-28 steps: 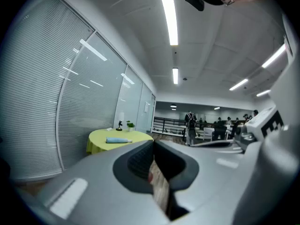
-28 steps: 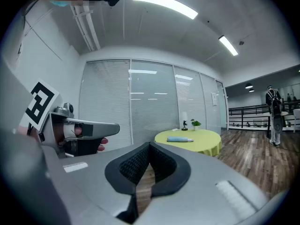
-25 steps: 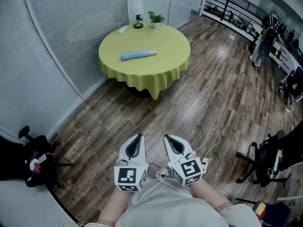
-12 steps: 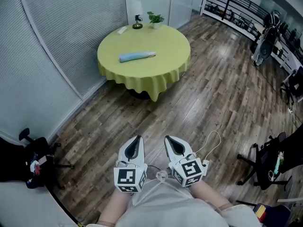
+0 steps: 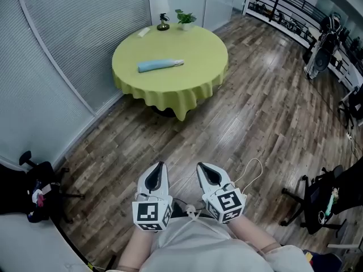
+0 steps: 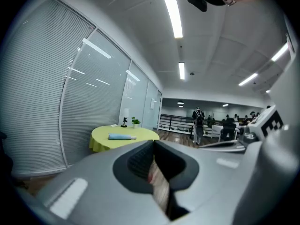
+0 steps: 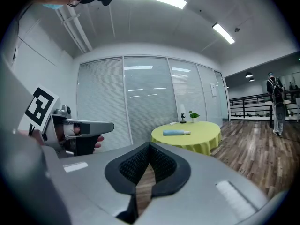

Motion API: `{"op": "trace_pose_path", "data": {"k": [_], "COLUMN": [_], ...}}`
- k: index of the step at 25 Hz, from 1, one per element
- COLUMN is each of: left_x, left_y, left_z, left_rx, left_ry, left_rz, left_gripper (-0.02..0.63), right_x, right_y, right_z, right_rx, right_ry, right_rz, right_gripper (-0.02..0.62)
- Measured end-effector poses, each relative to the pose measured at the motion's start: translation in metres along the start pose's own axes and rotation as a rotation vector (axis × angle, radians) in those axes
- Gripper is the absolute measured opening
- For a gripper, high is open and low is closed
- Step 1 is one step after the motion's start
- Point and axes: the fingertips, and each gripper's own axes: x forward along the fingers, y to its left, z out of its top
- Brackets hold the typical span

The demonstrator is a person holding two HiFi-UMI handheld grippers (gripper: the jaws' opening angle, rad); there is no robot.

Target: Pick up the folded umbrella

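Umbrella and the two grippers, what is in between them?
Only bare wooden floor, then the yellow tablecloth that the umbrella lies on; the head view shows it.

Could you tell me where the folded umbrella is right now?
The folded umbrella lies flat on the round yellow-green table, upper left in the head view, nearer than the potted plant at the far rim.

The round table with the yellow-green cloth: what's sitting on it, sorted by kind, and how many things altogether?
Folded umbrella, light blue: 1
Potted plant: 1
Small dark figurine: 1
Flat white item, too small to identify: 1
Total: 4
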Motion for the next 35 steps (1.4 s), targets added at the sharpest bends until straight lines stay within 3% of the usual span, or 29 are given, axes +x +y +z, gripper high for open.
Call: {"op": "trace_pose_path", "data": {"k": [7, 12, 27, 35], "left_x": [0.042, 0.098, 0.276, 0.338], "left_y": [0.03, 0.067, 0.263, 0.326], "left_z": [-0.001, 0.004, 0.062, 0.057], "left_rx": [-0.027, -0.026, -0.023, -0.037], "left_ry": [0.012, 0.019, 0.05, 0.077], "left_rz": [0.023, -0.009, -0.187, -0.18], "left_gripper": [0.006, 0.006, 0.006, 0.006], "right_x": [0.046, 0.106, 0.363, 0.446], "right_y": [-0.02, -0.038, -0.043, -0.056], "right_z": [-0.002, 0.011, 0.085, 0.093], "right_rx": [0.02, 0.022, 0.062, 0.076], "right_ry": [0.036, 0.039, 0.039, 0.062], "right_rz": [0.007, -0.027, -0.165, -0.17], "right_gripper": [0.0, 0.0, 0.0, 0.0]}}
